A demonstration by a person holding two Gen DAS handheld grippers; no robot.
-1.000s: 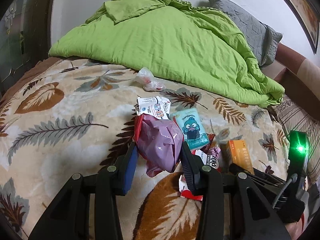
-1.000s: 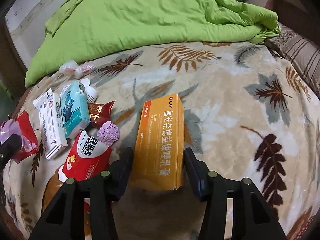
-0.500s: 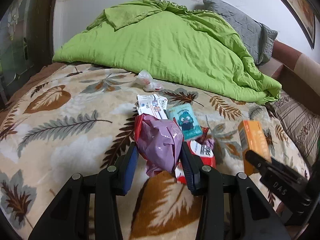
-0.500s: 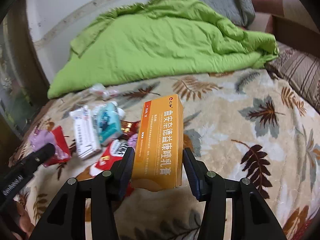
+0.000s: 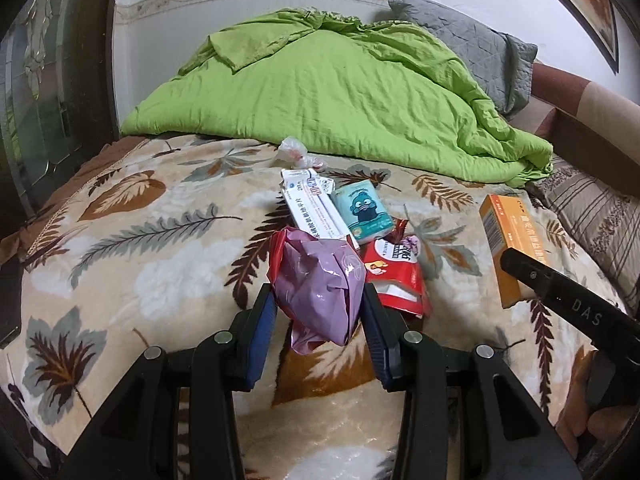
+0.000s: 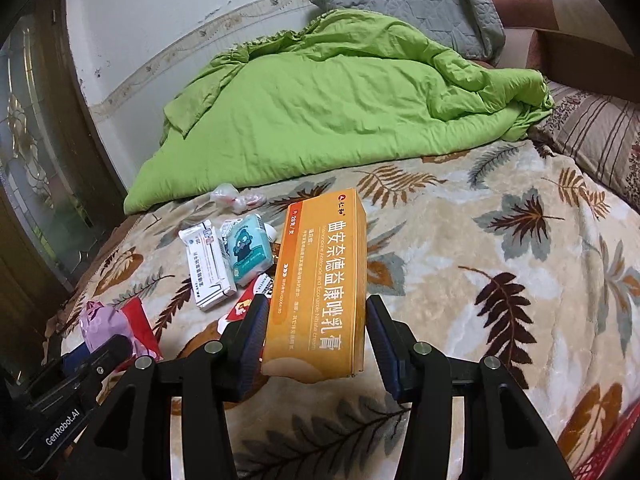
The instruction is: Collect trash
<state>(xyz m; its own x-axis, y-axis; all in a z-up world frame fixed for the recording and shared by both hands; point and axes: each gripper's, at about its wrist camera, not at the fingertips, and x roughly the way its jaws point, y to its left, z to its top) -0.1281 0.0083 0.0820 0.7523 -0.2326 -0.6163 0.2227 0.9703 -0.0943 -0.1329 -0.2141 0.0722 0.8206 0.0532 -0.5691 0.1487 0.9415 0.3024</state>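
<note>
1. Trash: the purple bag is clamped in the left claw; the orange box is clamped in the right claw; both are above the bed.
2. Risk: the limp bag may slip free, since only its crumpled middle is pinched.
3. Remaining wrappers lie ahead of the claws.

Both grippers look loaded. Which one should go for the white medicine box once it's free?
Left, probably. The white medicine box lies just beyond the left gripper and its purple bag. The right gripper, holding the orange box, sits further off.
</note>
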